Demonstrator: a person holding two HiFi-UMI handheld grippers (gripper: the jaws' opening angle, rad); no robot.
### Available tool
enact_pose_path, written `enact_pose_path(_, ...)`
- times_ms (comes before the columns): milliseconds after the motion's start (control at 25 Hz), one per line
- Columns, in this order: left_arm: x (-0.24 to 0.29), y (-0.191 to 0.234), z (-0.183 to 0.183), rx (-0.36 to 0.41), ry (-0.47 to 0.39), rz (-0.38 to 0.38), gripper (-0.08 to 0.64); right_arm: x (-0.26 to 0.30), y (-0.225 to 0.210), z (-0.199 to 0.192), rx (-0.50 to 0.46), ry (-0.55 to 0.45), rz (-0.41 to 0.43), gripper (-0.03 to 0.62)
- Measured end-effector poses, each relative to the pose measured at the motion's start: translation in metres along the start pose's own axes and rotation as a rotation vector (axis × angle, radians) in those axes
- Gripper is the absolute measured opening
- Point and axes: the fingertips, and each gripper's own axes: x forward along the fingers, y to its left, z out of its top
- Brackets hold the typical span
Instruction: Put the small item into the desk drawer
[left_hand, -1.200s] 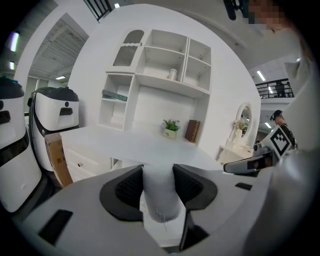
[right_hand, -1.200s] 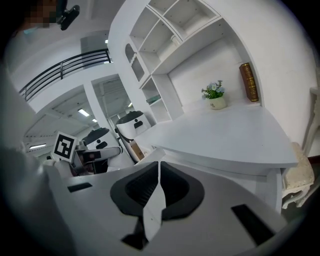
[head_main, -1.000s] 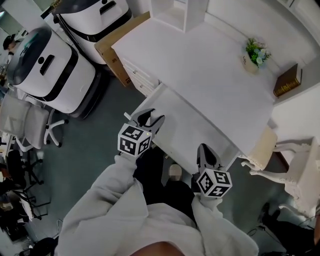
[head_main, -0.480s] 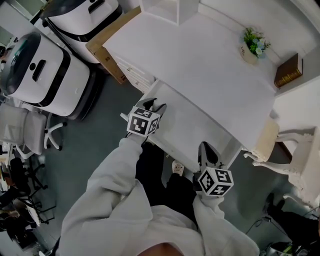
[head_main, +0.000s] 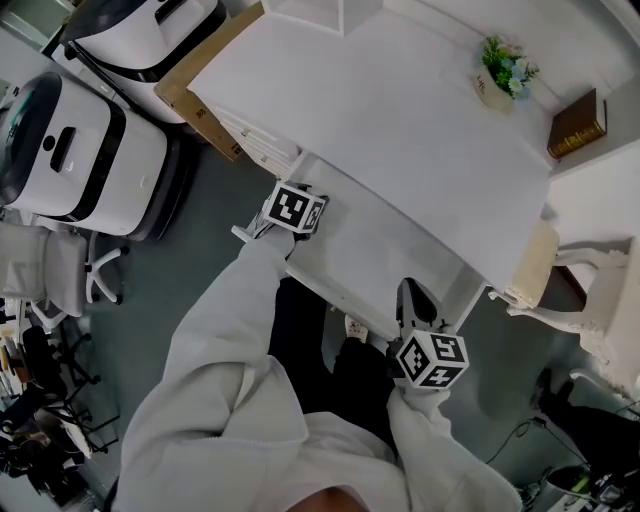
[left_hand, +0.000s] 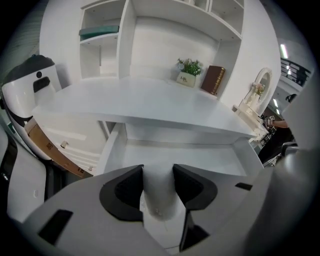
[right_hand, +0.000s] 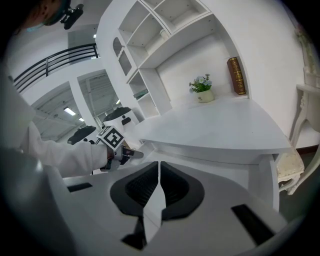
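Note:
The white desk's drawer (head_main: 372, 262) stands pulled out under the desktop (head_main: 400, 110). My left gripper (head_main: 300, 200) hangs over the drawer's left end, tipped steeply down, its marker cube facing up. In the left gripper view its jaws (left_hand: 158, 172) are shut on a small white item (left_hand: 159, 197), with the drawer's floor (left_hand: 195, 156) just beyond. My right gripper (head_main: 413, 297) is held at the drawer's front right, jaws shut with nothing between them (right_hand: 158, 172). From the right gripper view the left gripper (right_hand: 131, 154) shows at the drawer's far end.
A potted plant (head_main: 497, 78) and a brown book (head_main: 577, 123) sit at the back of the desk. A white chair (head_main: 590, 300) stands to the right. White machines (head_main: 70, 150) and a cardboard box (head_main: 195, 85) stand left of the desk, beside its side drawers (head_main: 255, 145).
My left gripper has sunk toward the drawer's left end and tipped further down, still holding the white item. The right gripper has stayed in place.

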Motion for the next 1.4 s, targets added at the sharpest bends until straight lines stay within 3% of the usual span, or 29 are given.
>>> enact_pose_path(240, 0.027, 0.014, -0.022, 0.016, 0.135, 0.046, 0.189, 0.001, -0.007, -0.006, 0.014, 0.015, -0.023, 0.038)
enact_pose_path(520, 0.043, 0.022, -0.039, 0.076, 0.208, 0.087, 0.189, 0.003, -0.013, -0.009, 0.034, 0.030, -0.042, 0.038)
enact_pose_path(720, 0.049, 0.028, -0.052, 0.070, 0.255, 0.089, 0.190, 0.004, -0.017, -0.011, 0.036, 0.041, -0.049, 0.038)
enact_pose_path(1400, 0.057, 0.026, -0.055, 0.029, 0.171, 0.061, 0.199, 0.006, -0.020, -0.018, 0.020, 0.073, -0.042, 0.038)
